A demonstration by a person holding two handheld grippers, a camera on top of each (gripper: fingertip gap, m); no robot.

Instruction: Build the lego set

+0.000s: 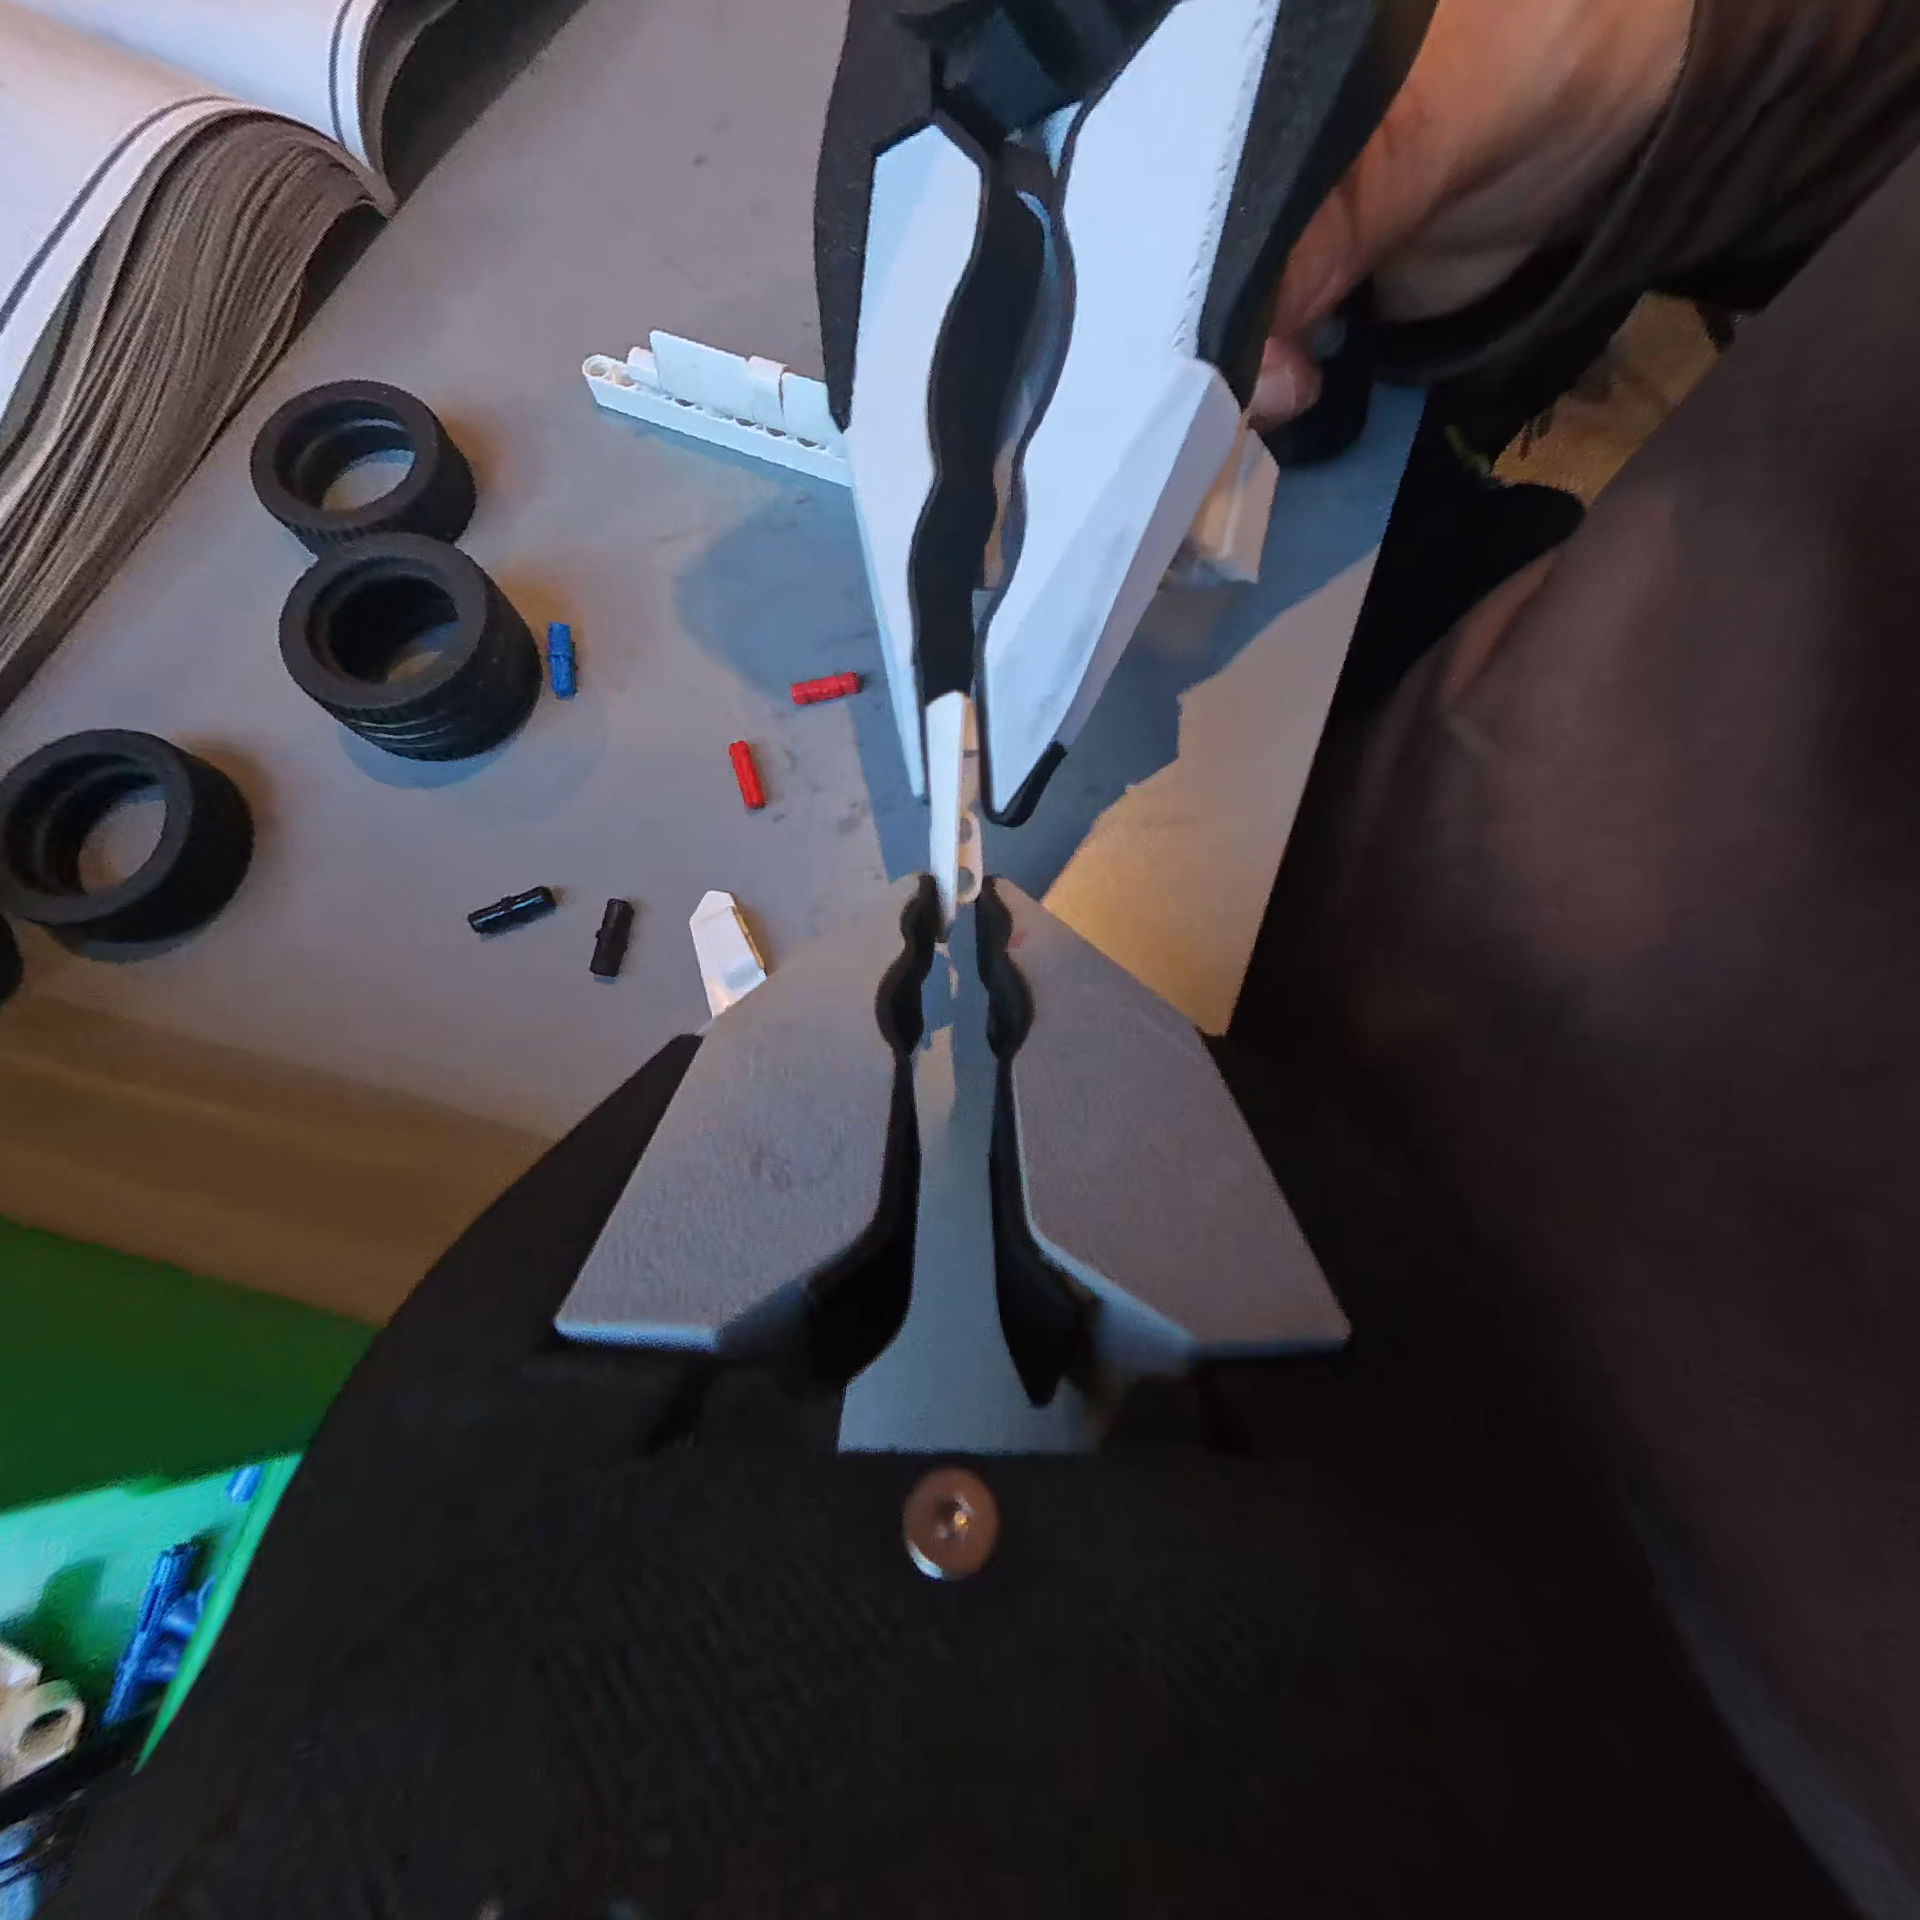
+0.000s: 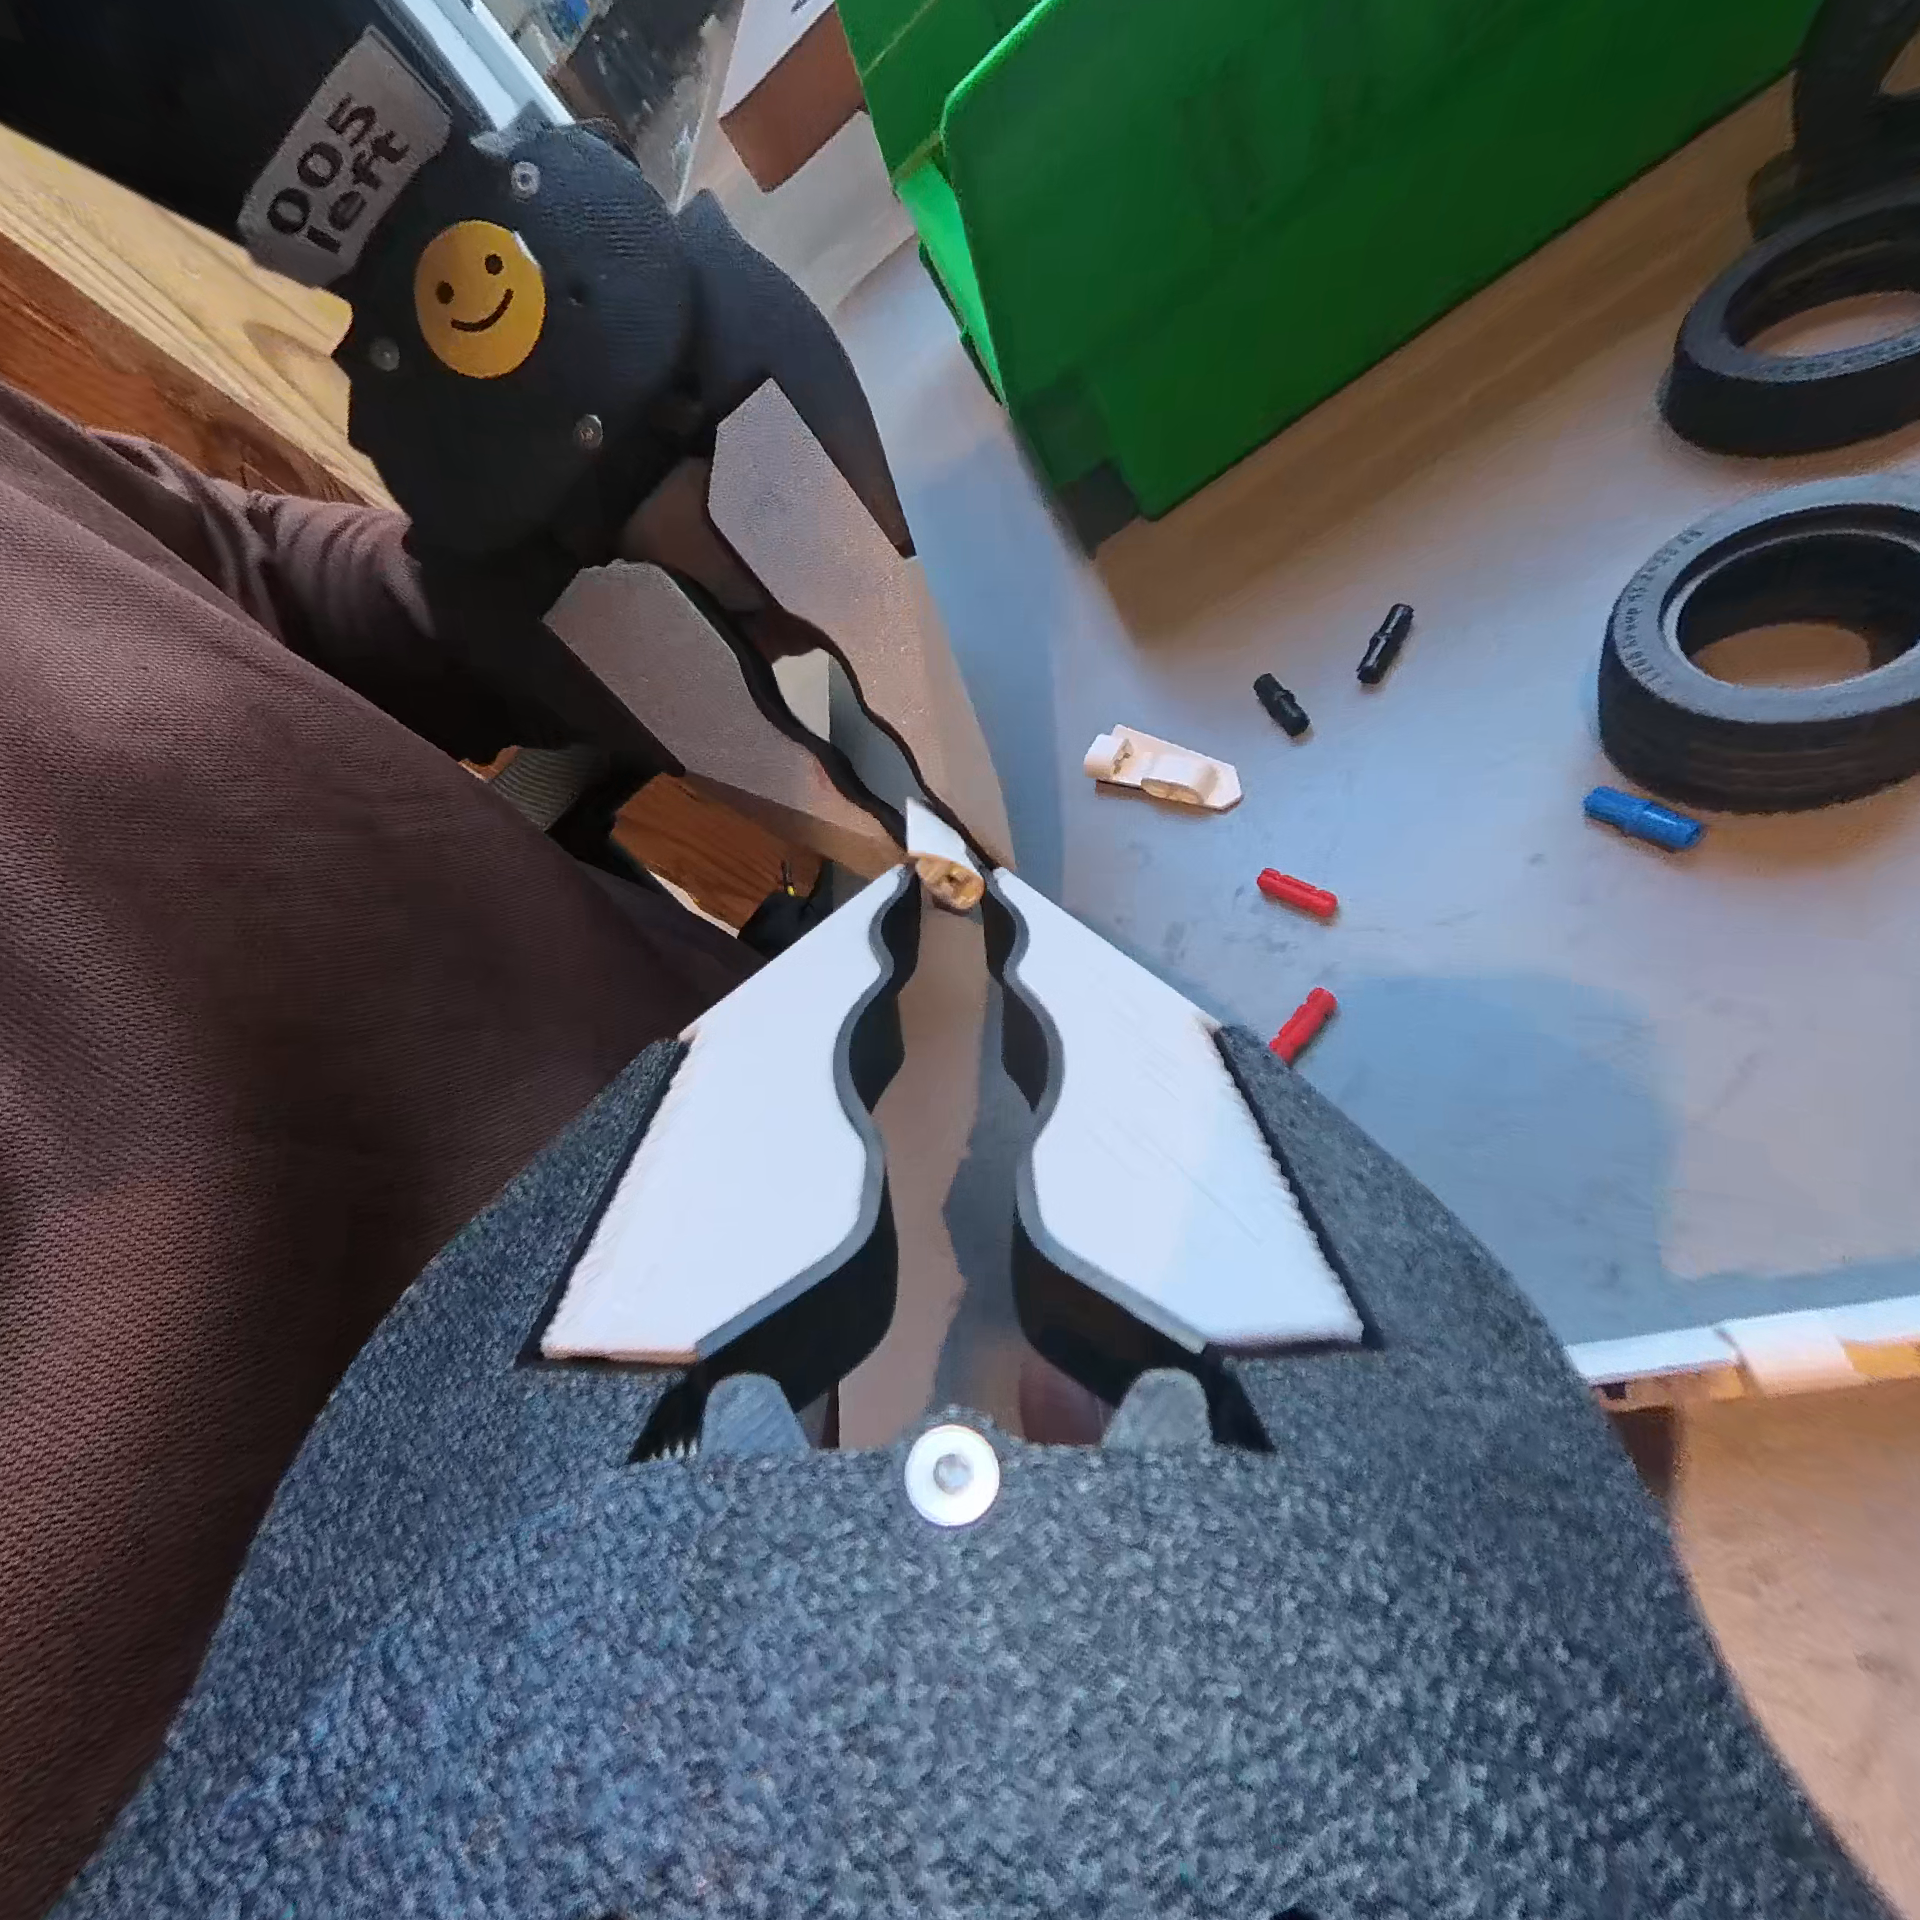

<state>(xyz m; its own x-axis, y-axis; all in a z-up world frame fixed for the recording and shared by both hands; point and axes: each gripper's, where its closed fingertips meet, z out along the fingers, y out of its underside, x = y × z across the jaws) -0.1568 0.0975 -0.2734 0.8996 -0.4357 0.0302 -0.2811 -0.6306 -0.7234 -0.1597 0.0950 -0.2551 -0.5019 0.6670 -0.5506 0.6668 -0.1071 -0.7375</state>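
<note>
A small white Lego piece (image 1: 948, 800) with holes is held in the air between both grippers, above the grey table's near edge. My left gripper (image 1: 953, 906) is shut on its near end. My right gripper (image 1: 951, 805) comes down from above, shut on its far end. In the right wrist view, my right gripper (image 2: 948, 881) pinches the piece's shaded end (image 2: 951, 885). The left gripper (image 2: 935, 831), black with a yellow sticker, holds the white tip (image 2: 923, 826). A second white piece (image 1: 727, 951) (image 2: 1164, 781) lies on the table.
Three black tyres (image 1: 410, 649) (image 2: 1766, 686) stand at the left. Two red pins (image 1: 746, 774) (image 2: 1297, 896), a blue pin (image 1: 561, 660) (image 2: 1642, 819) and two black pins (image 1: 509, 909) (image 2: 1280, 704) lie loose. Also here are a white beam assembly (image 1: 717, 400), a green bin (image 2: 1351, 208) and an open booklet (image 1: 156, 208).
</note>
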